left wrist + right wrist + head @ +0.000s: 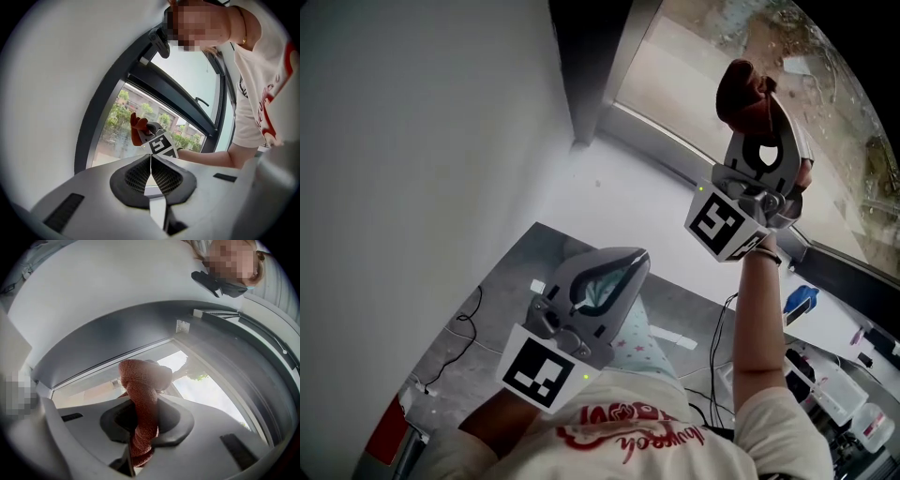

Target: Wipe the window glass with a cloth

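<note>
While the left gripper (pixel 151 161) hangs low in front of the person's shirt (pixel 628 431), its two jaws are pressed together with nothing between them. Higher and farther out, the right gripper (pixel 140 420) is raised on an outstretched arm (pixel 755 319). Its jaws pinch a rust-red cloth (pixel 143 385), which runs up between them and bunches into a rounded wad beyond the tips. That wad sits up at the window glass (pixel 712 42), above the white sill (pixel 619 197); whether it actually touches the pane cannot be told. A dark window frame (pixel 101 108) edges the glass beside a plain white wall (pixel 412 141). Outside, green trees (pixel 117 117) stand beyond the pane.
</note>
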Available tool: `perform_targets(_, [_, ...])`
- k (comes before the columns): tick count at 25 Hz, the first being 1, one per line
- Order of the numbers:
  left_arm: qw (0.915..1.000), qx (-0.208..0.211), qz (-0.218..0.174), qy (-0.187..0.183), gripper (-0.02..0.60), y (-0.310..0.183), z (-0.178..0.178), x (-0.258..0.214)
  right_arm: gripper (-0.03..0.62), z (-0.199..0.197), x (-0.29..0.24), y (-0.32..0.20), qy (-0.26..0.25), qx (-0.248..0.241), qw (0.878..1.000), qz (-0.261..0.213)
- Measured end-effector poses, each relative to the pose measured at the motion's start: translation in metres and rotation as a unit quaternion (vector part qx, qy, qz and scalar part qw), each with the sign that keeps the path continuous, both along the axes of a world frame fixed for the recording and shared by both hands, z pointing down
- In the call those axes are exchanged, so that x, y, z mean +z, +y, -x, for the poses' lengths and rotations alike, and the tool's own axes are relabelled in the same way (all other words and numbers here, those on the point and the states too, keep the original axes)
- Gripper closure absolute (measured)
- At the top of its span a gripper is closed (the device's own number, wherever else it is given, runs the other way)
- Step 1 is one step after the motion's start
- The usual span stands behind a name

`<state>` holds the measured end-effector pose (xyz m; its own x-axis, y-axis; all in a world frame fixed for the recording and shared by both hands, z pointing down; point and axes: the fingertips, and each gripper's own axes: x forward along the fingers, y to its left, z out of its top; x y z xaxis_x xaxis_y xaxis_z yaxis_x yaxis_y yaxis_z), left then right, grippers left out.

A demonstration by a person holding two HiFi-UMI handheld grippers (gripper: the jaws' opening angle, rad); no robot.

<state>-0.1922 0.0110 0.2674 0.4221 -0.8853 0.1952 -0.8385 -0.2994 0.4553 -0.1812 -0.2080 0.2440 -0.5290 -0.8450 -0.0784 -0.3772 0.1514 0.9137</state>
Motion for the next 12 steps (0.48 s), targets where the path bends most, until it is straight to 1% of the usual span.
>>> perform_targets(4, [0.9999,0.002,0.013,0.002,0.560,0.005,0.009,0.027,0.523,0.015,0.043,0.001,0.010,-0.004,1.000,0.014])
perform_targets(7, [0.9998,0.001,0.017,0.010,0.560,0.007,0.008,0.032,0.523,0.016,0.055,0.001,0.020,-0.007,1.000,0.016])
perform_targets(12, [0.9999,-0.002,0.010,0.007,0.560,0.005,0.009,0.033,0.523,0.015,0.072,0.002,0.031,-0.007,0.999,0.020])
